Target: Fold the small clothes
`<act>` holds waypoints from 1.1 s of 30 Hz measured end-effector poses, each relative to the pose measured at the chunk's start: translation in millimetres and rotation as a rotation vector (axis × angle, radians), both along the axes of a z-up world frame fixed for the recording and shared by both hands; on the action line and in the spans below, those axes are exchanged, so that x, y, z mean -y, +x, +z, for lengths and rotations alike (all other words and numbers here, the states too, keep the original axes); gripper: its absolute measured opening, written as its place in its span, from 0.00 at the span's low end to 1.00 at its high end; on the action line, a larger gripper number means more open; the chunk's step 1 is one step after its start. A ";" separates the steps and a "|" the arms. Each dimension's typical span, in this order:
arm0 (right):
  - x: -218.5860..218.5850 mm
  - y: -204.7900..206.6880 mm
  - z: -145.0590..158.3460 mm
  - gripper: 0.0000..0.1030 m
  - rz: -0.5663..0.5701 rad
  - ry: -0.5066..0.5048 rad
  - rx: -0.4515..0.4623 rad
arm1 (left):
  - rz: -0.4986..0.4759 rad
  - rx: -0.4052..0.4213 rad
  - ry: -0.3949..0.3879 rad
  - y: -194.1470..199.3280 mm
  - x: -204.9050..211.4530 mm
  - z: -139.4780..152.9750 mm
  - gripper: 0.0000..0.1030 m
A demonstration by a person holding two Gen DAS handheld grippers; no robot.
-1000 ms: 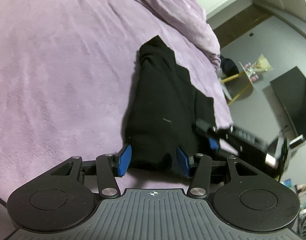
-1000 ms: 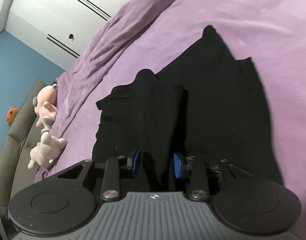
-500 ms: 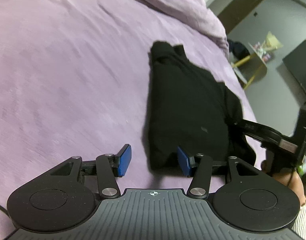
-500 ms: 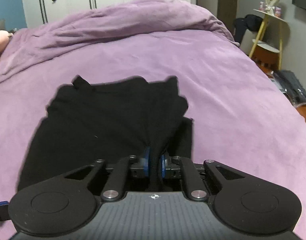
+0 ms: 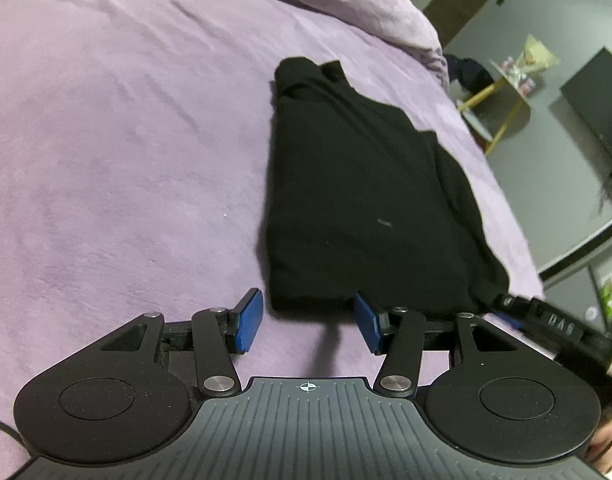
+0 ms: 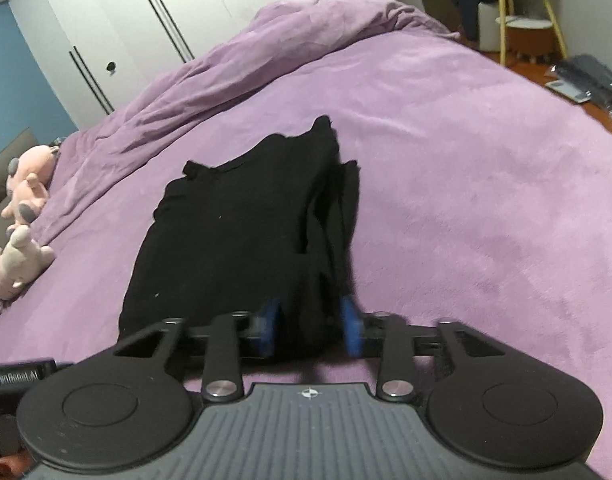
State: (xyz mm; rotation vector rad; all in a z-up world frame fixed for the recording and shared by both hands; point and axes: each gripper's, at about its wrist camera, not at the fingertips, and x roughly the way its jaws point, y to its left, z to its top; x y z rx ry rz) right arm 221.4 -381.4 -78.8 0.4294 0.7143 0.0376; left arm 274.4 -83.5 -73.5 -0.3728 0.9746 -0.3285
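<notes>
A folded black garment (image 5: pixel 362 208) is lying on a purple bedspread (image 5: pixel 125 140), the left gripper (image 5: pixel 308 322) hovering released, the right gripper (image 6: pixel 310 326) bunching cloth between its fingers.

The near hem of the folded black cotton garment (image 6: pixel 241 240) is hidden behind the right tongs (image 6: pixel 309 326), whose blue pads are smeared by motion blur. In the left wrist view those tongs are a dark streak cut by the right edge. The small items on the yellow-legged side table (image 5: pixel 510 76) are too small to identify.
</notes>
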 end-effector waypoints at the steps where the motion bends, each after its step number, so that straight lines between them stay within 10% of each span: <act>1: -0.2 -1.0 3.9 0.14 -0.008 -0.007 0.005 | -0.001 0.003 0.026 -0.4 2.1 0.4 0.54; 3: 1.0 -5.5 11.1 0.12 -0.011 0.010 0.031 | -0.005 0.011 0.057 -2.1 3.6 1.5 0.54; 7: 38.0 -11.9 -6.8 0.11 -0.037 0.414 0.069 | 0.012 0.022 0.110 -2.1 2.4 5.2 0.54; 10: 39.7 -0.8 -26.0 0.12 -0.099 0.234 -0.080 | 0.025 0.017 0.119 0.1 1.2 5.5 0.54; 33: 10.7 -12.5 -16.1 0.21 0.000 -0.069 -0.023 | 0.008 0.010 0.209 4.6 11.7 4.8 0.53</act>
